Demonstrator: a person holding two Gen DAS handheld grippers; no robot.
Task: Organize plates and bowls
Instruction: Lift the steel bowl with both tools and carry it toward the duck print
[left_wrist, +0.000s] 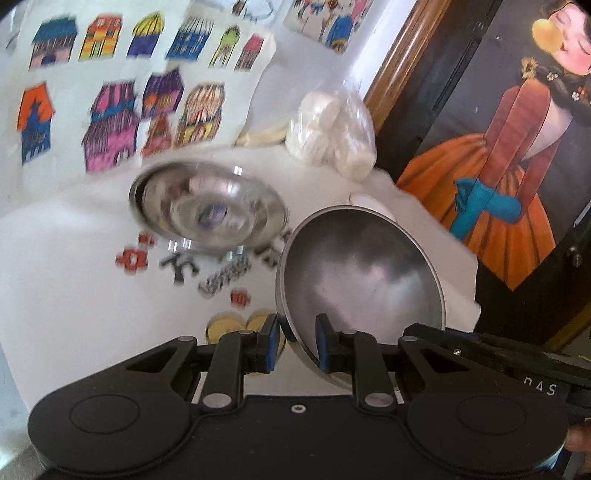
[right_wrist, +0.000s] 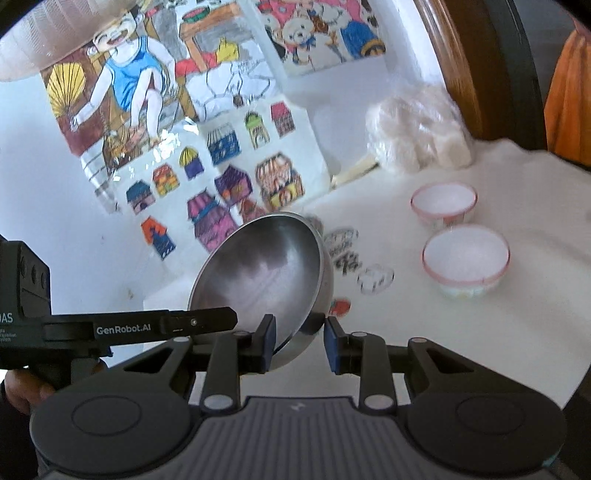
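Note:
A steel bowl (left_wrist: 362, 273) hangs tilted above the white table, and both grippers hold it. My left gripper (left_wrist: 297, 339) is shut on its near rim, one pad inside and one outside. In the right wrist view the same bowl (right_wrist: 266, 269) tips up, my right gripper (right_wrist: 301, 343) shut on its lower wall. A blurred stack of steel dishes (left_wrist: 207, 210) rests on the table beyond and to the left of the bowl. Two white bowls with pink rims (right_wrist: 443, 203) (right_wrist: 465, 262) stand to the right.
A plastic bag of white lumps (left_wrist: 332, 129) lies at the back by the wall, which is covered with children's drawings (left_wrist: 110, 122). A small glass dish (right_wrist: 376, 278) sits near the pink-rimmed bowls. A framed painting (left_wrist: 498, 166) stands at the table's right edge.

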